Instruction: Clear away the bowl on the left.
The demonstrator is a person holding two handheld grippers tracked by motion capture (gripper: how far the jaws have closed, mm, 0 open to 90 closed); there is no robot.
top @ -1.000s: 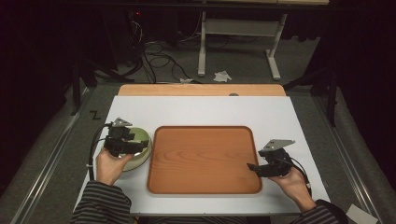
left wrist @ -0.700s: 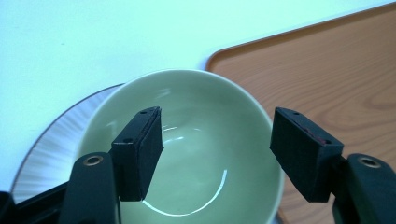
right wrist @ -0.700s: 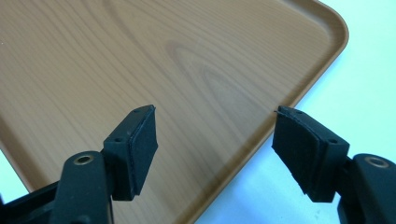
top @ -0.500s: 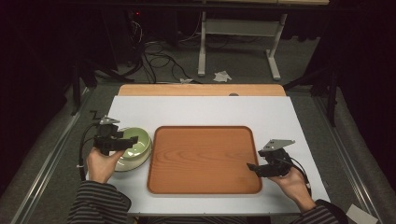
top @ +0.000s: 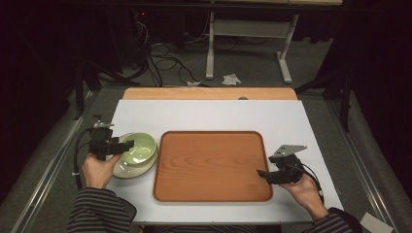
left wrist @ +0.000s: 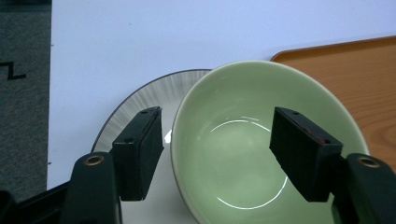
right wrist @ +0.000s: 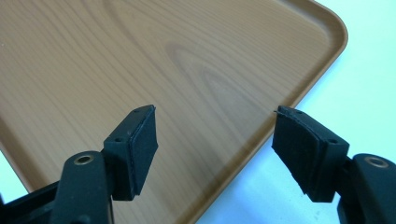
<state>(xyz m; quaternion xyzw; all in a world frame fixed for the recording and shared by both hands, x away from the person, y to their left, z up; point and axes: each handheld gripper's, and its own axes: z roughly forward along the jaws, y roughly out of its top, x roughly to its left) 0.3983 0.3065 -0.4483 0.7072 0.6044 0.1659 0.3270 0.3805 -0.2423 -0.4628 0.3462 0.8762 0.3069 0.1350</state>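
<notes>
Our left gripper [top: 127,144] hangs with its jaws spread wide apart, clamped on nothing. In the left gripper view [left wrist: 217,140] the near-left rim of the green bowl [left wrist: 261,140] rises between the two black pads: one pad sits outside the bowl, over the plate [left wrist: 140,100] below it, and the other pad sits over the bowl's glossy hollow. We cannot tell whether either pad touches the rim. The bowl rests on the white ribbed plate, whose rim shows beyond and to the outer side of the bowl. From the high view, bowl [top: 138,148] and plate [top: 128,170] lie just ahead of our left hand [top: 97,170], right beside the left edge of the wooden tray [top: 211,165], on the white table [top: 204,114].

Our right gripper [top: 262,173] also stands open, gripping nothing. In the right gripper view [right wrist: 215,133] its jaws straddle the tray's [right wrist: 140,60] near edge: one pad lies over the wood grain, the other over the white table [right wrist: 369,84] just outside the raised rim. The tray's rounded corner lies ahead of the jaws, toward the outer pad's side. Our right hand [top: 303,191] holds the tool low at the tray's near right corner, well apart from the bowl.
</notes>
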